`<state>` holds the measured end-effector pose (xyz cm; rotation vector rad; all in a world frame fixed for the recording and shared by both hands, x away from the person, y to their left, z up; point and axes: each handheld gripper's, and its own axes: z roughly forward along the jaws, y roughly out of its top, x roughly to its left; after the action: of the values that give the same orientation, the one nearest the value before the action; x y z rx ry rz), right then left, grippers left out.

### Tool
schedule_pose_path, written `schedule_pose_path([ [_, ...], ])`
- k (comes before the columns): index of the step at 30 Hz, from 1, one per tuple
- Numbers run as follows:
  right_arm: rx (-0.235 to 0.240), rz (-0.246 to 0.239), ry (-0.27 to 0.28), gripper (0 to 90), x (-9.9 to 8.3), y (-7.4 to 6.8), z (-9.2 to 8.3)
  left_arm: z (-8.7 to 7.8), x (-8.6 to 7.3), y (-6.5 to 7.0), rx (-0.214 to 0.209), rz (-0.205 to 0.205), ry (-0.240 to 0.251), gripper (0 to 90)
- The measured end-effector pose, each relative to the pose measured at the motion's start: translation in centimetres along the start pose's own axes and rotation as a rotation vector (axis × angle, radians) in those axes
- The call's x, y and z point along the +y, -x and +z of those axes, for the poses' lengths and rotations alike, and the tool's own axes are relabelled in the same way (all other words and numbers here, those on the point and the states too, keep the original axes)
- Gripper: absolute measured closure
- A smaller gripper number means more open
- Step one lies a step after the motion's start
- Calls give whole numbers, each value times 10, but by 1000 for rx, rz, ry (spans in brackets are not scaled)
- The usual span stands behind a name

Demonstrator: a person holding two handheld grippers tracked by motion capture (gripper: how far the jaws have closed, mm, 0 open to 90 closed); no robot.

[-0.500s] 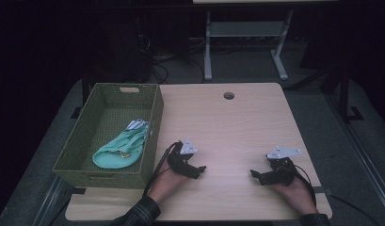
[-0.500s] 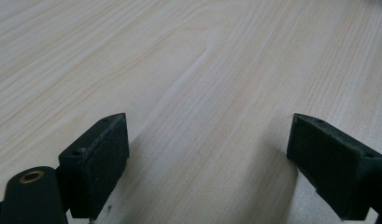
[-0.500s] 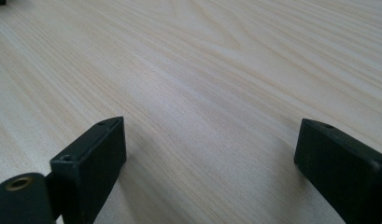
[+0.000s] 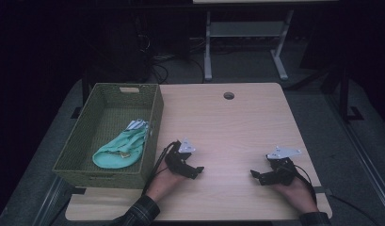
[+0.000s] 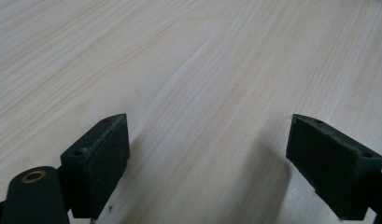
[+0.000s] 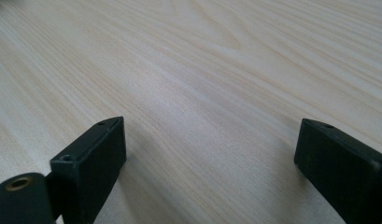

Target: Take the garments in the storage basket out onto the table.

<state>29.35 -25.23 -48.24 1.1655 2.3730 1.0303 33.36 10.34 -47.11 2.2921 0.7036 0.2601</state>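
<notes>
My left gripper (image 4: 198,170) rests low over the wooden table (image 4: 228,127) near its front edge, just right of the basket, jaws pointing right. In the left gripper view its jaws (image 5: 207,163) stand wide apart over bare wood with nothing between them. My right gripper (image 4: 254,175) sits near the front right of the table, jaws pointing left, toward the other gripper. Its own view shows the jaws (image 6: 212,172) open over bare wood. A mint-green cloth (image 4: 120,149) lies in the green woven basket (image 4: 79,141), with a white striped piece (image 4: 137,124) at its far end.
The basket stands at the table's left side, its wall close to my left hand. A round cable hole (image 4: 228,95) sits near the table's far edge. Beyond the table are a white metal frame (image 4: 242,42) and cables on the dark floor.
</notes>
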Motion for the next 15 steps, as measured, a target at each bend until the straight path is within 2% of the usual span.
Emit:
schedule_pose_path([
  [4, 0, 0, 0, 87, 0, 0, 0, -7, 2, 0, 20, 7, 10, 129],
  [9, 0, 1, -1, 88, -1, 0, -1, -14, 5, -1, 32, -5, 19, 132],
  [13, 0, 0, -1, 88, -1, 0, -1, -16, 5, -1, 37, 10, 9, 131],
  [15, 0, 0, -1, 87, -1, 0, -1, -17, 5, -3, 37, 3, 12, 131],
])
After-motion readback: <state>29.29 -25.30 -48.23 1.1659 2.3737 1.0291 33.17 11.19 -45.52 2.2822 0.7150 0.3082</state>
